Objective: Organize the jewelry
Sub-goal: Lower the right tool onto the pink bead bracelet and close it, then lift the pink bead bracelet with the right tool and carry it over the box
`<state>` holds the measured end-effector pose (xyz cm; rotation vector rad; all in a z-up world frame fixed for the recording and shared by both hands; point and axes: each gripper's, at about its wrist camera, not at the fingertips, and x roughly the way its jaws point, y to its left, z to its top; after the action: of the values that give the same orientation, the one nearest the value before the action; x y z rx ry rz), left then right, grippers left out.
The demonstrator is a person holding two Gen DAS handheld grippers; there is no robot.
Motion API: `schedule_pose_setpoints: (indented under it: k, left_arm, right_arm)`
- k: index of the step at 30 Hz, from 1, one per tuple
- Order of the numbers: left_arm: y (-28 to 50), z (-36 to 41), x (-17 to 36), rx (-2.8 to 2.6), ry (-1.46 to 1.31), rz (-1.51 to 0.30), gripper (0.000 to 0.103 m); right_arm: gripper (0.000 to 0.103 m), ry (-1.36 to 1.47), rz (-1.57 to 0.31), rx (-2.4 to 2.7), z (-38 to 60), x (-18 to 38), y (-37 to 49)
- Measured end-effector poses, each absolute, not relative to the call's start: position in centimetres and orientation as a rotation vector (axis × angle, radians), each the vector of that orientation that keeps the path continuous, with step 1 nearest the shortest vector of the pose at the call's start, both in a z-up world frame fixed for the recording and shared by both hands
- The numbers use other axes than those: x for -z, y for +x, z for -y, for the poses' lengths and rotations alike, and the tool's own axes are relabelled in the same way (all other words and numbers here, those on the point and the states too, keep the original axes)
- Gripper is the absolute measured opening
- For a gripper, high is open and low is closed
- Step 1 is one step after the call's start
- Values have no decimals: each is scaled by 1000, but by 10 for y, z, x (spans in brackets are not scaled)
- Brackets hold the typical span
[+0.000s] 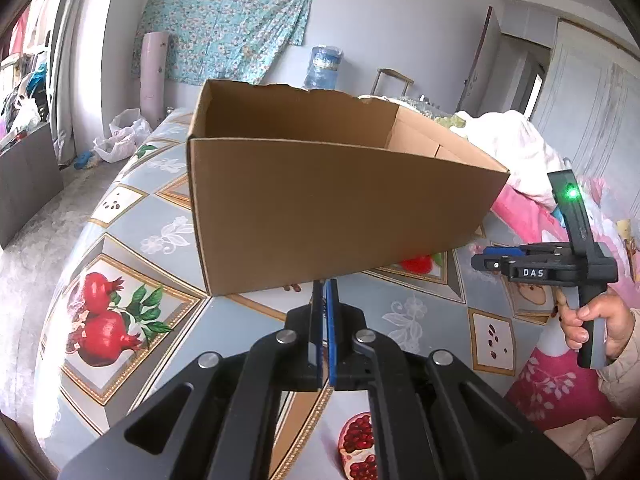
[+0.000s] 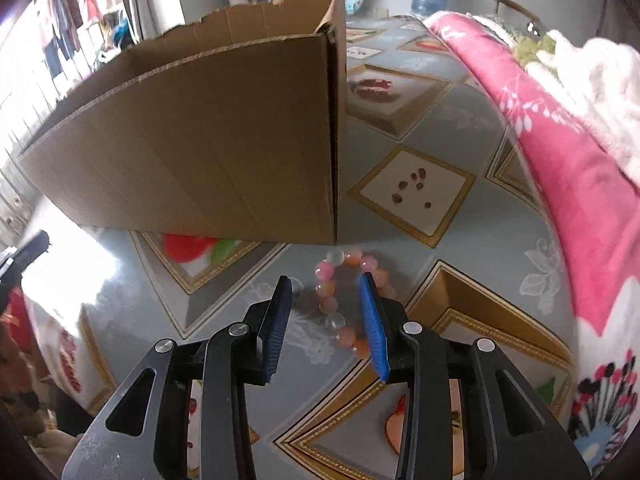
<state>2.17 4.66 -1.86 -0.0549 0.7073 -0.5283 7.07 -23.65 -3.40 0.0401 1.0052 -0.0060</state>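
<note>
Right wrist view, bracelet (image 2: 343, 300) of round pink, orange, white beads

Closed left gripper (image 1: 325, 292) before cardboard box (image 1: 328, 208)

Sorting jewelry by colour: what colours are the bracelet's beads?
Pink, orange and pale whitish beads on the bracelet, clearest in the right wrist view.

The cardboard box (image 2: 208, 132) hides its own floor in both views. The right gripper's finger (image 2: 374, 328) covers part of the bead bracelet (image 2: 340, 292). The printed bedcover's (image 2: 420, 184) near edge is cut off.
</note>
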Motion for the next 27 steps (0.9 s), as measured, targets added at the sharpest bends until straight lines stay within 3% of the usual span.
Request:
schedule_pose_setpoints:
  k: [4, 6, 7, 27]
  left_arm:
    - [21, -52, 17, 544, -83, -694, 1]
    - [19, -54, 16, 555, -94, -681, 1]
    - [17, -54, 15, 559, -98, -676, 1]
    - [-5, -59, -55, 568, -91, -523, 1]
  right_arm:
    - [29, 23, -1000, 22, 233, 36, 69]
    - [10, 29, -998, 19, 233, 36, 67]
    - [8, 35, -999, 18, 234, 36, 65]
    - [7, 394, -711, -245, 275, -49, 7]
